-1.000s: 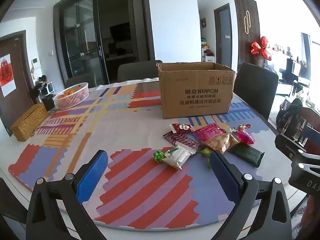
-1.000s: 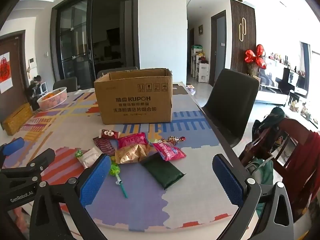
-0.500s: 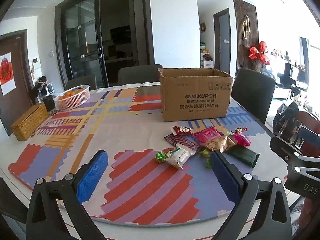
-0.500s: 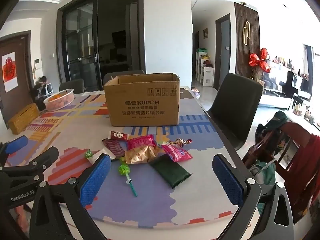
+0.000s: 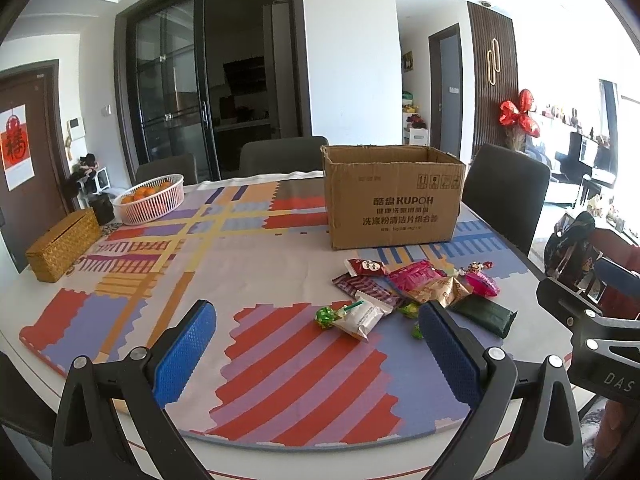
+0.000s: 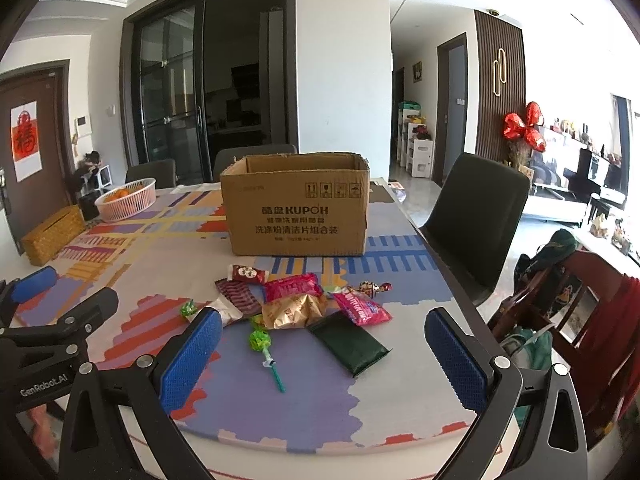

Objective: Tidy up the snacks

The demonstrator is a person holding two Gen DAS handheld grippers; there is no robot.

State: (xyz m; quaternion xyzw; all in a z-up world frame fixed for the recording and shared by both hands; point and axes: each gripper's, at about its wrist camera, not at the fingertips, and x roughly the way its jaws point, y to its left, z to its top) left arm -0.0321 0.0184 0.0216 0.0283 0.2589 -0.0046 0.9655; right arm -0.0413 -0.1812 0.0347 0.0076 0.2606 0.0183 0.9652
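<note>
Snacks are lying in a loose heap on the surface [image 6: 400, 392], just in front of the open cardboard box [image 6: 296, 216], and none is being held yet. Both tools are being kept above the near edge: the left hand-held gripper [image 5: 316, 354] is spread wide with nothing between its blue pads, and the right hand-held gripper [image 6: 324, 354] is likewise spread and empty.

The step in hand is judged to be the first pick, with the box as the likely destination. A piece at the rim of the heap is best chosen, so that nothing on top is dragged along. The dark green packet [image 6: 348, 344] is lying nearest the right tool and mostly free of the others, though its far corner is tucked under the pink packet [image 6: 362, 308]; it should be taken by its near short end and lifted clear. The green lollipop [image 6: 260, 340] is lying apart on its stick and could be pinched at the wrapped head, not the thin stick, which would probably slip. The white packet [image 5: 360, 318] with a second lollipop [image 5: 326, 316] resting against it is better suited to the left tool.

Flat foil wrappers are being judged slippery, so the pads should be brought low and closed across an edge.
</note>
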